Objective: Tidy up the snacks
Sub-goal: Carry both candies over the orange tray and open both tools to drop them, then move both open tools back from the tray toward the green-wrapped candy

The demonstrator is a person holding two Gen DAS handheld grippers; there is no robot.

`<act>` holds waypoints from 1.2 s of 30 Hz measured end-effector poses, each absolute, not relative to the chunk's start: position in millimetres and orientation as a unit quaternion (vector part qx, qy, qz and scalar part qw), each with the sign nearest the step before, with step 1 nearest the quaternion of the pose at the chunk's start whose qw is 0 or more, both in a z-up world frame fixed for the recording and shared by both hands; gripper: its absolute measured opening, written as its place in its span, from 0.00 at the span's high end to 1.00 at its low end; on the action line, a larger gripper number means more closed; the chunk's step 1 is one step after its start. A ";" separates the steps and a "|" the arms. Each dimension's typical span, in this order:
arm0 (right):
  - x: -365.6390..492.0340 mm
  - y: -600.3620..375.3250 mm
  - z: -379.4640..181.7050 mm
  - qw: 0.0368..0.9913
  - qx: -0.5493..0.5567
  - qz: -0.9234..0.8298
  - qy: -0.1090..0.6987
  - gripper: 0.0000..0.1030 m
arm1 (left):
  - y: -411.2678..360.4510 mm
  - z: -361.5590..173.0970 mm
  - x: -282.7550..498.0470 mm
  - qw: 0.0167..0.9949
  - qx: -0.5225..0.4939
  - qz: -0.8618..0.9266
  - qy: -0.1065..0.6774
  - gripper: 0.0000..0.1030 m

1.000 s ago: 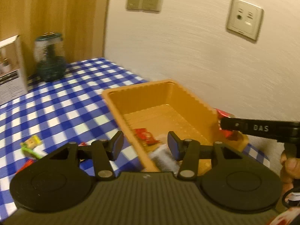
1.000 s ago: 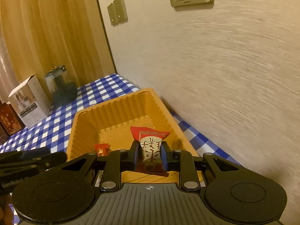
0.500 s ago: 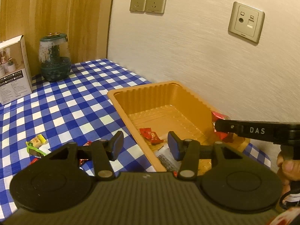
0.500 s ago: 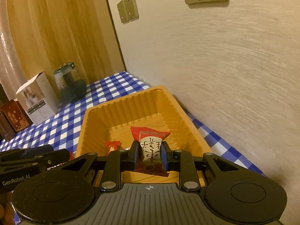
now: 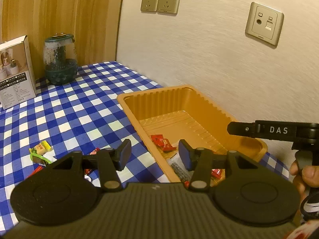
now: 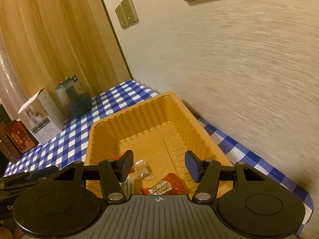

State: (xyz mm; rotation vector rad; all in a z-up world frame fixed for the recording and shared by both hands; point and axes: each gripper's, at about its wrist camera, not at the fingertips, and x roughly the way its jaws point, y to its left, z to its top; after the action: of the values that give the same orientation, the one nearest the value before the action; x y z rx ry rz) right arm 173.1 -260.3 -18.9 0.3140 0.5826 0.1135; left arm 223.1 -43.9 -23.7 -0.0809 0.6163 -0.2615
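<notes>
The surface (image 5: 75, 107) under your work wears a blue-and-white checked cloth and fills the left and middle of both views, running up against the pale wall. On it, at the centre of each view, sits the orange tray (image 6: 139, 119), close beside the wall.

Your left hand-held gripper (image 5: 154, 155) hangs over the tray's near left rim with its jaws apart and nothing between them. Your right hand-held gripper (image 6: 158, 167) is above the tray's near end; its jaws have just been opening and now stand apart, with no pad touching anything.

Below that right gripper, the red-and-white snack packet (image 6: 163, 186) lies on the tray floor. A clear wrapped sweet (image 6: 141, 169) lies just beside it. In the left view, a small red packet (image 5: 162, 142) rests on the tray floor, and a green-and-yellow candy (image 5: 40, 149) lies on the cloth at lower left.
</notes>
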 end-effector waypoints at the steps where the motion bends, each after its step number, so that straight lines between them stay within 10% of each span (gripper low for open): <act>1: 172.6 -259.8 -18.7 0.944 0.154 0.057 0.285 0.44 | -43.7 -23.8 222.8 0.944 -0.040 -0.128 0.303 0.53; 36: 150.9 -158.3 -3.6 0.954 0.080 0.150 0.248 0.44 | 86.7 -24.4 149.1 0.948 -0.038 0.059 0.312 0.42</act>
State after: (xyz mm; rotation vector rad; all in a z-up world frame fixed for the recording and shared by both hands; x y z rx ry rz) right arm 150.9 -158.3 -3.6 0.1629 0.5038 0.3053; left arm 149.1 86.7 -24.4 -0.0782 0.6346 0.1193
